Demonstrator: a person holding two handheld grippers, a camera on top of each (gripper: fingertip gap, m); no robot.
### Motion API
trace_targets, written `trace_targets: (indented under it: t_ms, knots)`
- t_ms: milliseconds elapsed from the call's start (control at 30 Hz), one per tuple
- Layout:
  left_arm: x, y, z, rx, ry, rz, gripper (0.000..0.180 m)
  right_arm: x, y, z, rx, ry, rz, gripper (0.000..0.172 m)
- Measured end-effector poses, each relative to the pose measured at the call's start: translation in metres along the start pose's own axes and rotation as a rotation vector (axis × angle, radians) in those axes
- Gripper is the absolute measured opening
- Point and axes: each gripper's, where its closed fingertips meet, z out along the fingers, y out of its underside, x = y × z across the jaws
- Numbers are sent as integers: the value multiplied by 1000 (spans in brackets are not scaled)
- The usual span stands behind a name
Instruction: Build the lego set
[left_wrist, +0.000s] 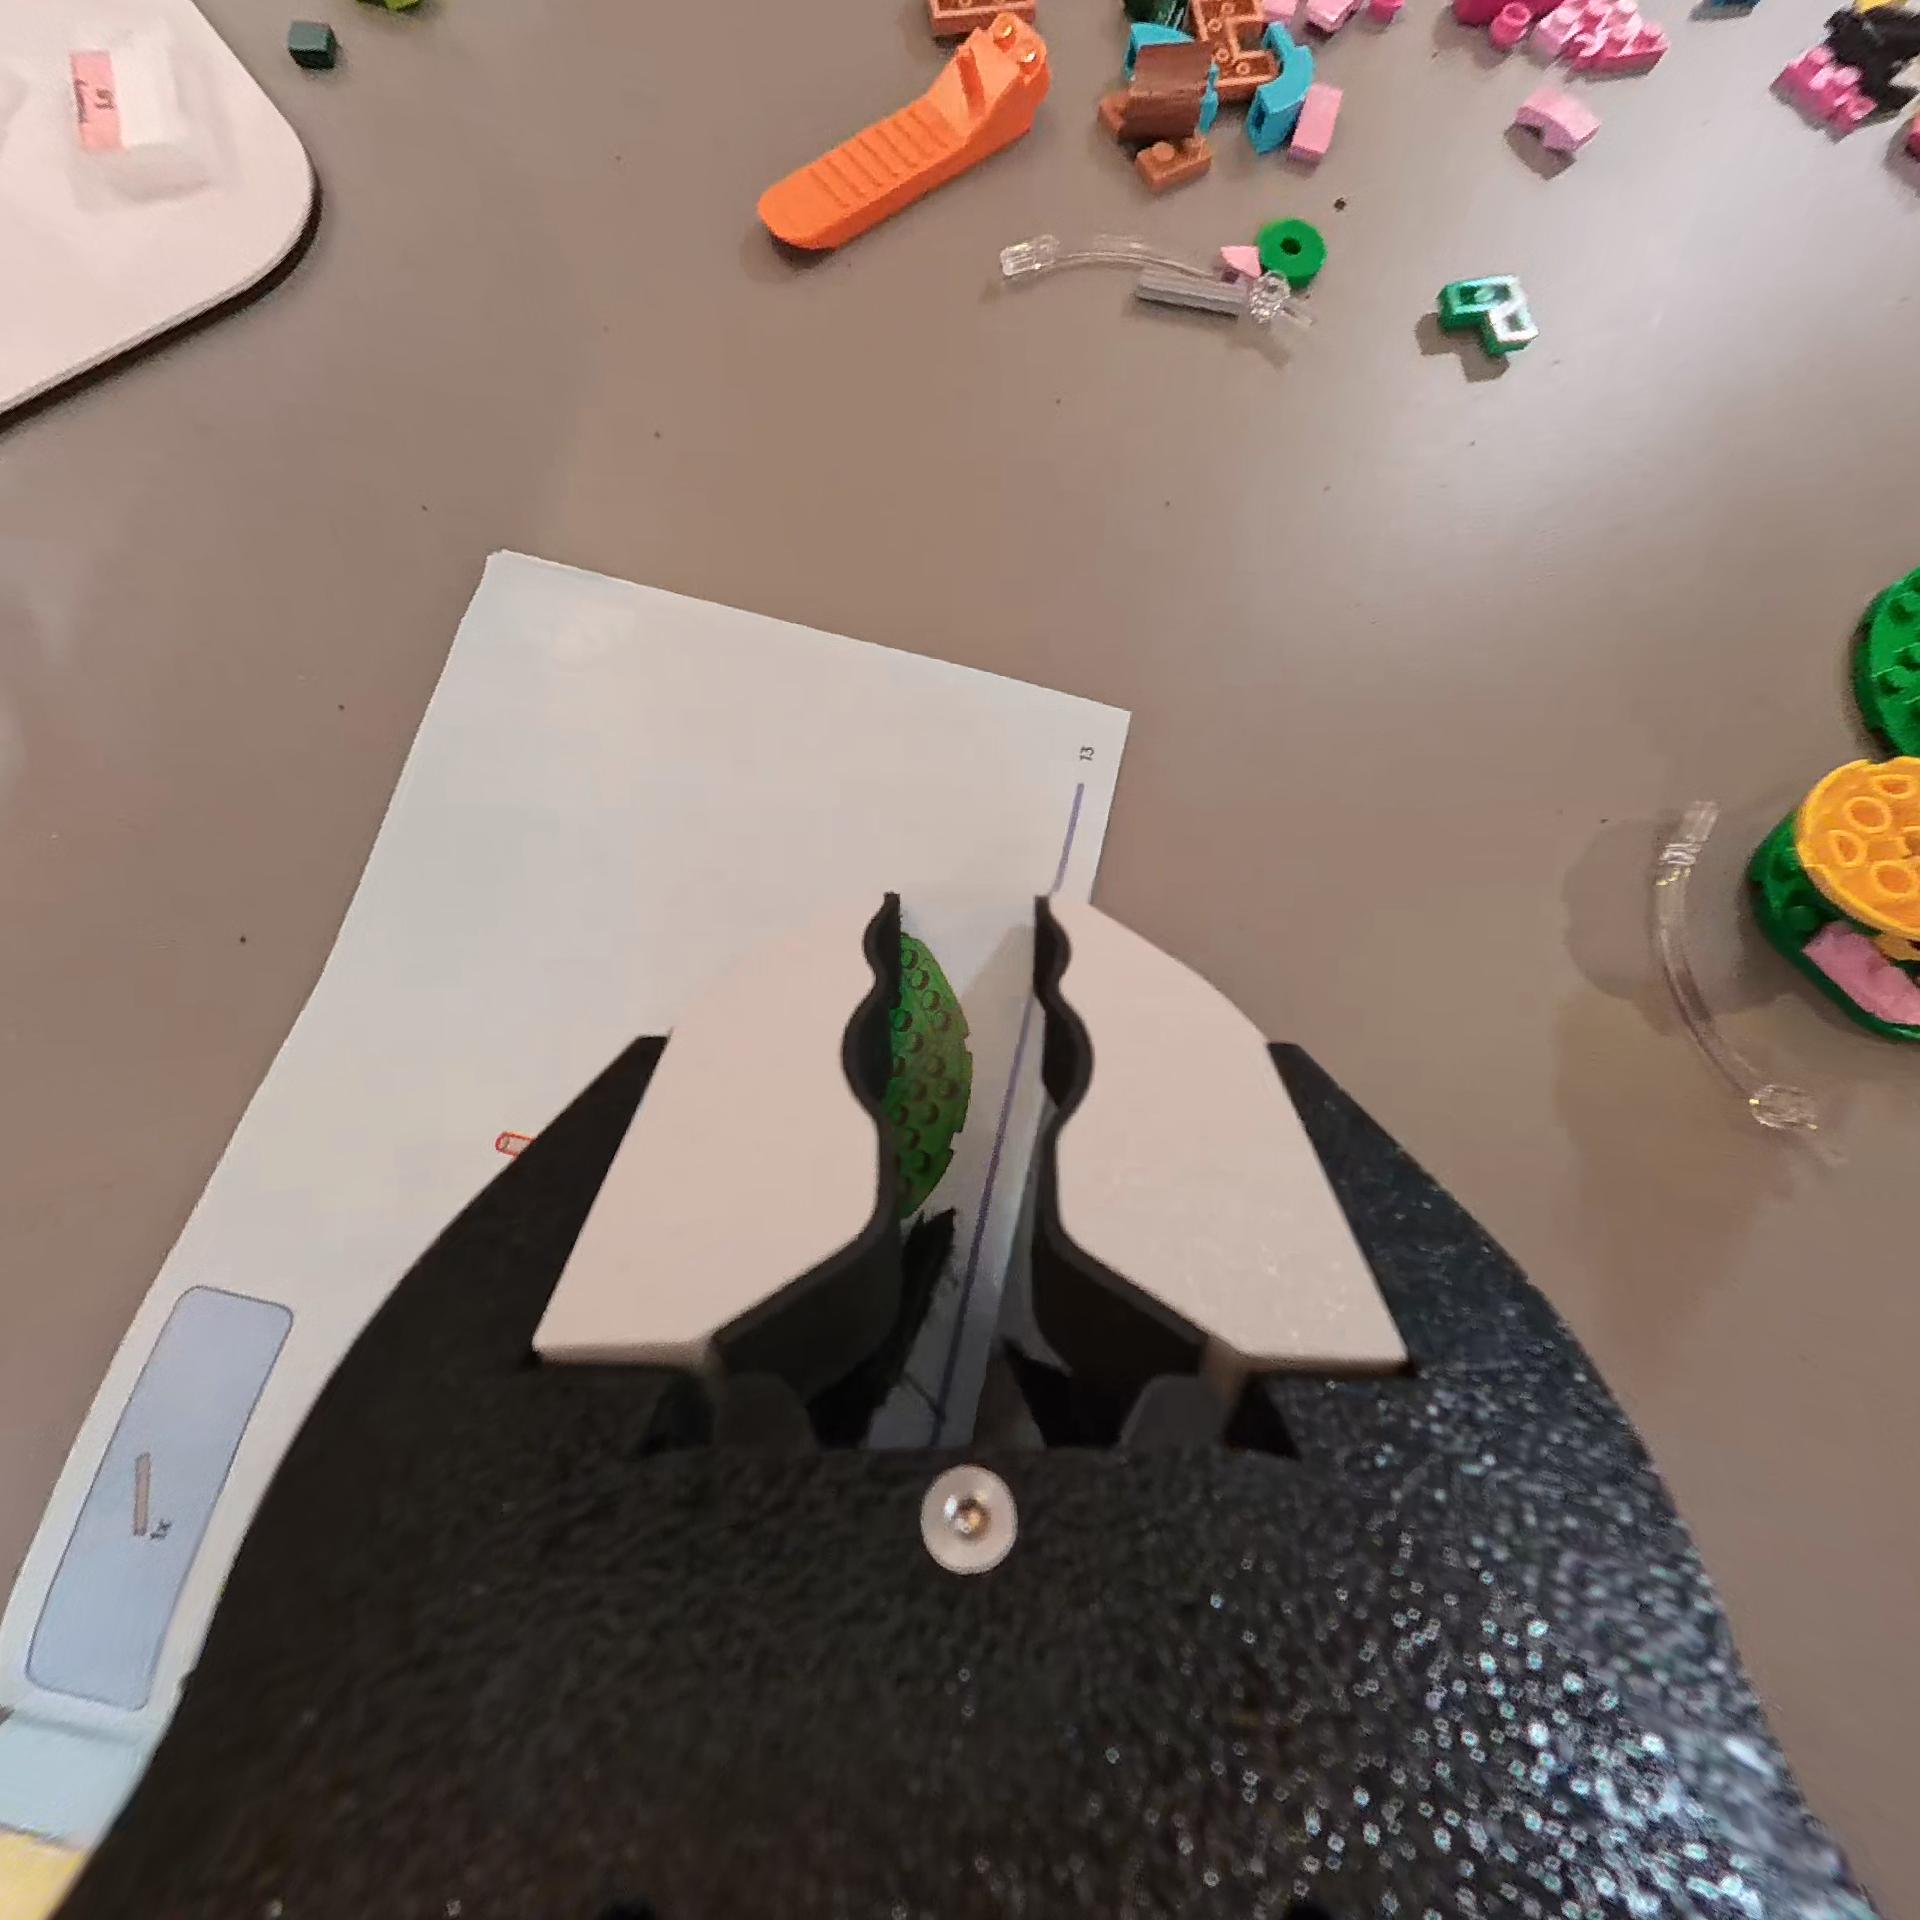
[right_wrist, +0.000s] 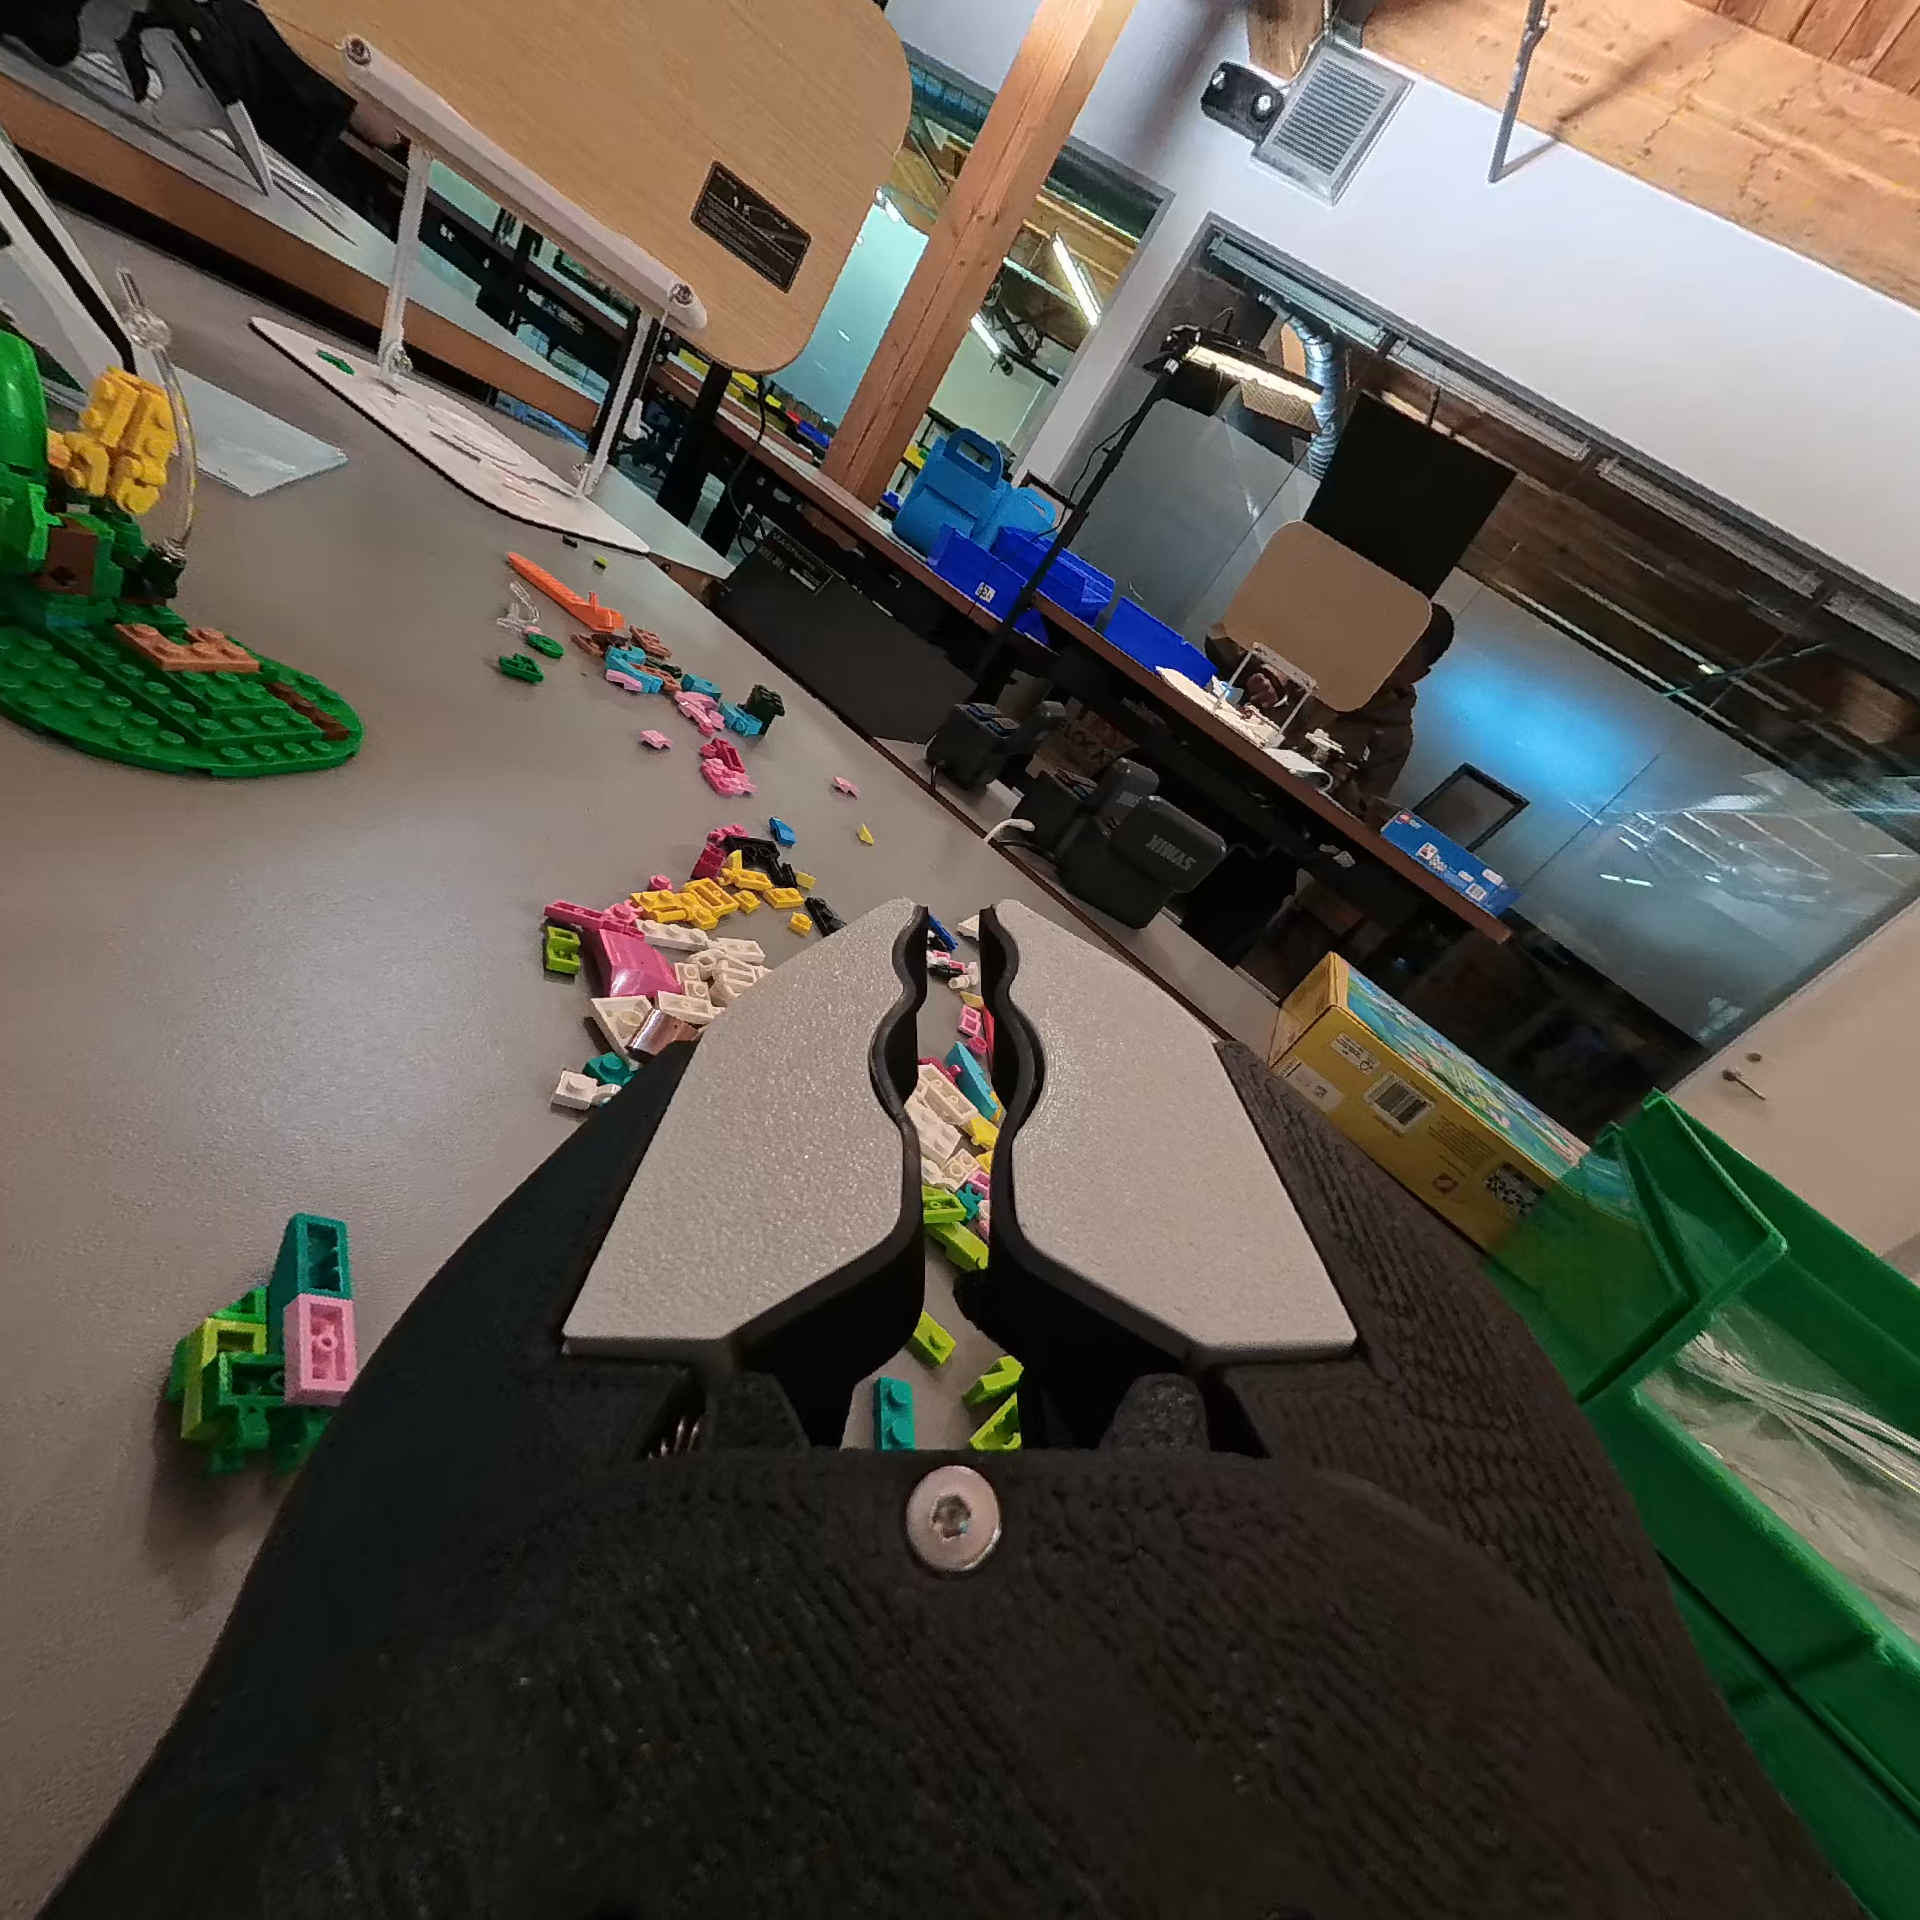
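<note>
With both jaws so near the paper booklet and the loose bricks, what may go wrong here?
1. The left gripper hangs open over the booklet; closing low might crease its page.
2. The right gripper, jaws narrowly apart and holding nothing, points over the loose bricks; a low sweep may scatter them toward the table edge.
</note>
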Motion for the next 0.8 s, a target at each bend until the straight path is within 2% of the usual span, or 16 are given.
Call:
trace_targets:
  t_ms: [133,333,467,600,733,800]
  knots:
    - [9,-1,-2,18,88,-41,42,-1,0,0,1,-2,-1,7]
    - [3,2,0,21,31,49,33,-1,0,0,2,-3,-2,7]
    - [1,1,-1,22,35,32,26,-2,0,0,1,-4,-1,7]
    - [9,1,-2,29,97,-4,35,-2,0,1,1,-5,-1,7]
    - [6,3,0,-20,-5,100,31,-2,0,1,1,-5,0,7]
    - [9,3,0,-41,-7,115,28,-2,0,1,2,-5,-1,7]
